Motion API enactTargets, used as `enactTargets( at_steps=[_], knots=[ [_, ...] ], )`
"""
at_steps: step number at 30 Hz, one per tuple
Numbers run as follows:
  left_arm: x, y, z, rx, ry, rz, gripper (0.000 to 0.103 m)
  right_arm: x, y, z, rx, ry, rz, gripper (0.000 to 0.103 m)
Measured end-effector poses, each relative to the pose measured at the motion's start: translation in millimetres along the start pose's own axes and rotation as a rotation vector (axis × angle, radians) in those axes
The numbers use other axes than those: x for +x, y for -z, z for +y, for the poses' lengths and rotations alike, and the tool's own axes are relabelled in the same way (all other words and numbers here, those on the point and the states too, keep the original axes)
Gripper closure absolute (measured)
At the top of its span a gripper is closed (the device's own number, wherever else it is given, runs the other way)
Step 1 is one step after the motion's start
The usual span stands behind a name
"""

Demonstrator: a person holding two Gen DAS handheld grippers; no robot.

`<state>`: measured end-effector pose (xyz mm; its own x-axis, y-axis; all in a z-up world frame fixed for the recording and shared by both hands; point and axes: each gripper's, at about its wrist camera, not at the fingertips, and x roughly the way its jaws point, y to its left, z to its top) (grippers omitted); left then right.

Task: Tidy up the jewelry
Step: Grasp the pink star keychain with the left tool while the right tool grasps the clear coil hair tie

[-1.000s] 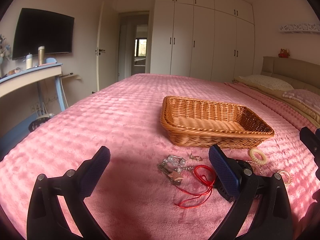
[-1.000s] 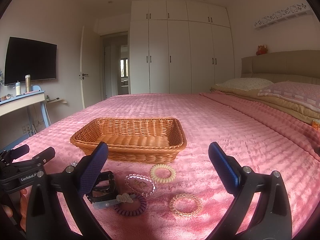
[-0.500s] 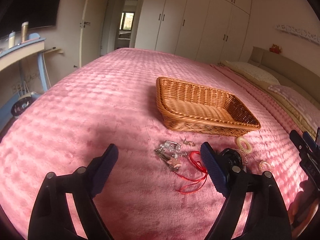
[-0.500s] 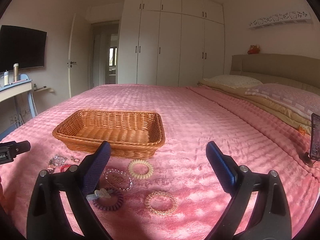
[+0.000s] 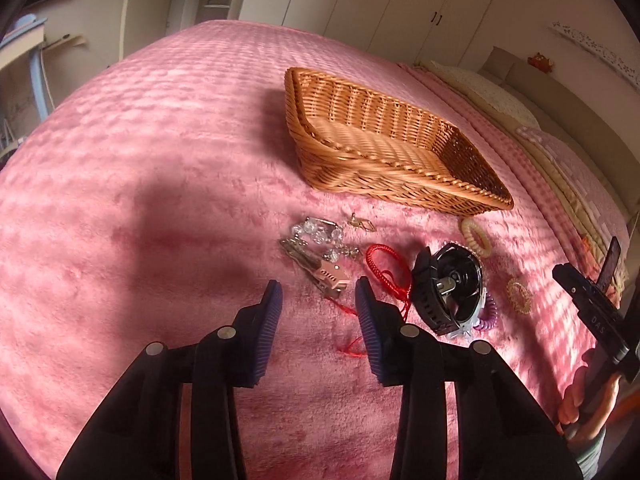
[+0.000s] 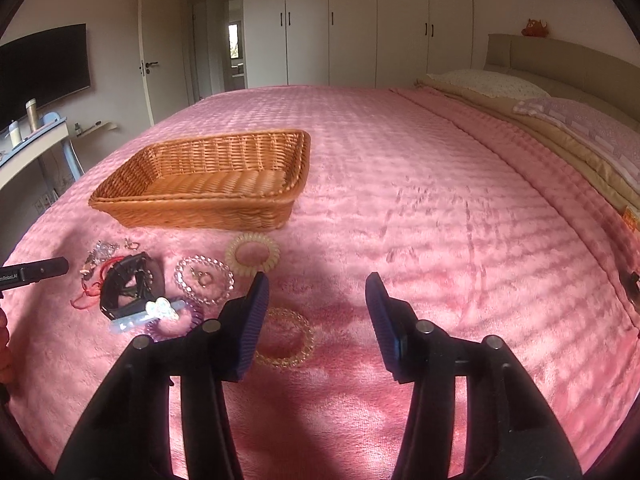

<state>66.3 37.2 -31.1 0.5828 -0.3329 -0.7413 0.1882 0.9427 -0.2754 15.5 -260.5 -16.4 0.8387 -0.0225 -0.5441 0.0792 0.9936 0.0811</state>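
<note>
A wicker basket (image 5: 384, 144) (image 6: 208, 180) lies empty on the pink bed. In front of it lie a crystal clip (image 5: 318, 236), a metal hair clip (image 5: 326, 274), a red cord (image 5: 386, 266), a black watch (image 5: 448, 290) (image 6: 130, 286), a cream spiral hair tie (image 5: 476, 236) (image 6: 252, 254), a clear bead bracelet (image 6: 204, 280), a purple spiral tie (image 6: 176, 320) and a gold bracelet (image 6: 286, 342). My left gripper (image 5: 318, 296) is open and empty, just short of the metal clip. My right gripper (image 6: 316, 292) is open and empty above the gold bracelet.
The pink blanket (image 6: 440, 220) covers the whole bed. Pillows (image 6: 560, 120) and the headboard lie at the right. A desk (image 6: 28, 152) stands past the bed's left edge. White wardrobes (image 6: 360, 20) line the far wall.
Both grippers have tilted down and moved closer to the jewelry. The left jaws have narrowed and now point at the metal clip. The right gripper has come over the gold bracelet.
</note>
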Motion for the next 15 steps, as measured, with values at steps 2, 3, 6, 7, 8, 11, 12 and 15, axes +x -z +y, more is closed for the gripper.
enactTargets(
  at_steps=[2, 3, 6, 7, 8, 11, 12, 15],
  knots=[
    [10.6, -0.5, -8.8, 0.012, -0.053, -0.005, 0.063, 5.6, 3.5, -6.0, 0.021, -0.011, 0.022, 0.056],
    [14.6, -0.7, -12.5, 0.017, -0.089, -0.016, 0.063, 7.4, 3.7, -8.5, 0.03, -0.018, 0.033, 0.056],
    [26.3, -4.4, -18.5, 0.035, -0.146, -0.005, 0.063, 8.5, 4.2, -13.2, 0.041, -0.033, 0.047, 0.056],
    [28.2, -4.5, -19.9, 0.045, -0.158, -0.001, 0.063, 8.6, 4.2, -13.9, 0.04, -0.034, 0.05, 0.056],
    [29.0, -3.6, -21.3, 0.057, -0.169, 0.001, 0.064, 9.4, 4.3, -15.1, 0.039, -0.033, 0.055, 0.056],
    [24.3, -0.7, -21.7, 0.09, -0.178, 0.0, 0.08, 15.4, 3.9, -23.4, 0.069, -0.035, 0.086, 0.056],
    [22.2, 0.2, -19.5, 0.091, -0.168, 0.001, 0.082, 17.3, 4.2, -26.5, 0.081, -0.045, 0.099, 0.057],
    [15.0, 3.9, -13.7, 0.106, -0.129, 0.001, 0.082, 23.6, 5.8, -25.3, 0.075, -0.073, 0.139, 0.064]
  ],
)
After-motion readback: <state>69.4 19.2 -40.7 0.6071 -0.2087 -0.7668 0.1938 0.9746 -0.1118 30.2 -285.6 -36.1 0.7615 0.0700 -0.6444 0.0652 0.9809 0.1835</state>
